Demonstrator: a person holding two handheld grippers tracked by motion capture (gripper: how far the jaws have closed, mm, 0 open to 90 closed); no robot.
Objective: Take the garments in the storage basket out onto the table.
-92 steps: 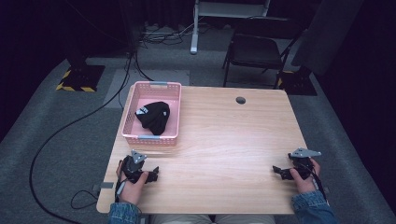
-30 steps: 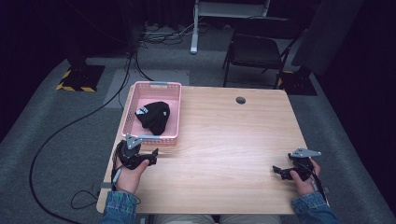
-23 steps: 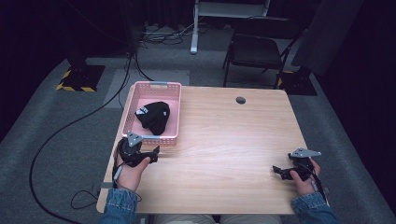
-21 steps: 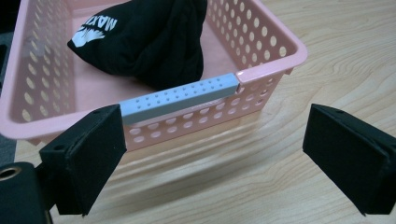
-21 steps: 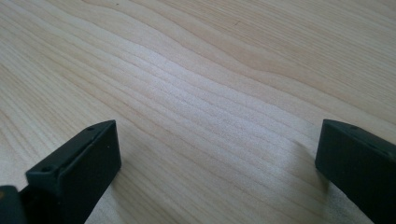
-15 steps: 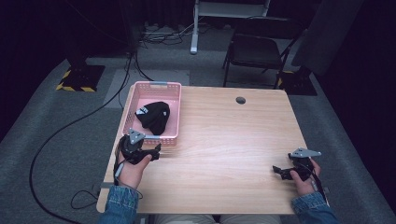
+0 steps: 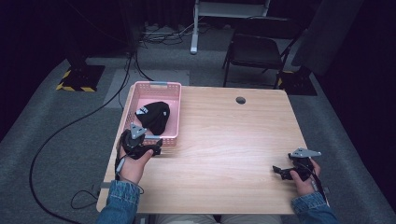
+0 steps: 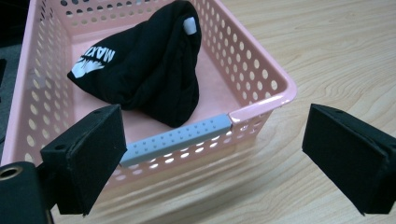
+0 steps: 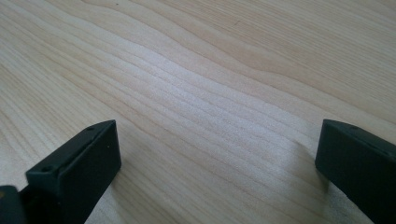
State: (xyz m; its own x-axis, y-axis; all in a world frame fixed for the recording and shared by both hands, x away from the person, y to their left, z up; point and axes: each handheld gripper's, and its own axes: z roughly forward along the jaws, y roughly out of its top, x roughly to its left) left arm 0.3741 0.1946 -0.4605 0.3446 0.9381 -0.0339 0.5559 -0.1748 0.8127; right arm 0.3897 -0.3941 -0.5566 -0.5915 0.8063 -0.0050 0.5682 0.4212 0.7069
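Observation:
A pink perforated basket (image 7: 170,88) stands at the table's back left, with a grey strip on its near rim (image 8: 187,137). Inside lies a folded black cloth (image 7: 153,116) (image 8: 144,70) with white print. My left gripper (image 7: 152,150) (image 8: 215,158) hovers at the basket's near rim, open, jaws wide with nothing between them. My right gripper (image 7: 280,171) (image 9: 215,172) rests low over bare wood at the front right, also open and holding nothing.
The light wooden table (image 7: 224,154) has a round cable hole (image 7: 240,100) near its back edge. A dark chair (image 7: 254,53) and a desk frame stand behind the table. A black cable (image 7: 60,135) runs over the grey floor at the left.
My left hand has come forward and up from the front left edge to the basket's near rim. The right hand has stayed where it was.

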